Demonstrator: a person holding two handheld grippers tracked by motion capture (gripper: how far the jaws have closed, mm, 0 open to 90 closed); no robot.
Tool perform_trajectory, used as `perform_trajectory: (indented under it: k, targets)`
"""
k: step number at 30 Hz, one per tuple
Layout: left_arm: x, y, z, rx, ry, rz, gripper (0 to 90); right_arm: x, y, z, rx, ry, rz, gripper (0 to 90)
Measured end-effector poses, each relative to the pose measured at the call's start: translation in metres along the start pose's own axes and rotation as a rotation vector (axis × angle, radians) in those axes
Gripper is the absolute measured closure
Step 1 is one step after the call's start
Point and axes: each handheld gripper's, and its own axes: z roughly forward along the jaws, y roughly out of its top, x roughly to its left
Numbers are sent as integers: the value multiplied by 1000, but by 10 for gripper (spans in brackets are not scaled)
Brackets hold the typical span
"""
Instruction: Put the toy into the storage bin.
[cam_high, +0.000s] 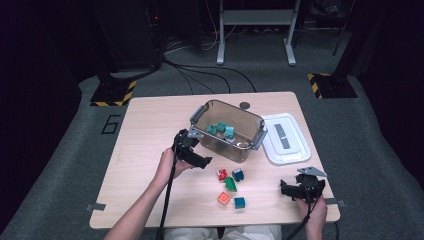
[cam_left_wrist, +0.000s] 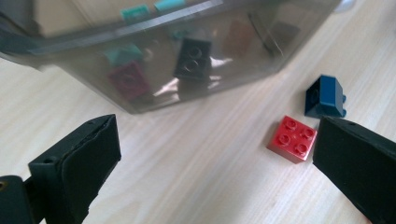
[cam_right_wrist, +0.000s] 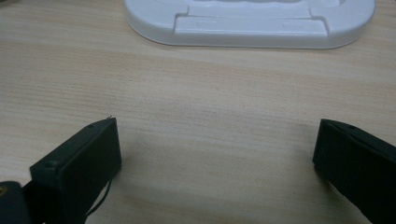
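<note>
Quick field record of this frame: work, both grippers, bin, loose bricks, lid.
work: toy bricks going from table into bin
left gripper: open, nothing held, beside the bin, near red brick
right gripper: open, nothing held, over bare table
bin: clear, open, teal bricks inside
loose bricks: five, among them dark blue brick, between the hands
lid: white, flat, right of bin
</note>
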Motion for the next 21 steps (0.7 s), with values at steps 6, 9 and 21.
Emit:
perform_trajectory:
  k: [6, 9, 21]
  targets:
    - [-10, -9, 17, 21, -31, -1, 12, 0, 0, 0, 0, 0, 0, 3]
    - [-15, -11, 25, 21, -49, -2, 14, 0, 0, 0, 0, 0, 0, 3]
    - [-32, -23, 58, 36, -69, -20, 65, 0, 0, 0, 0, -1, 0, 3]
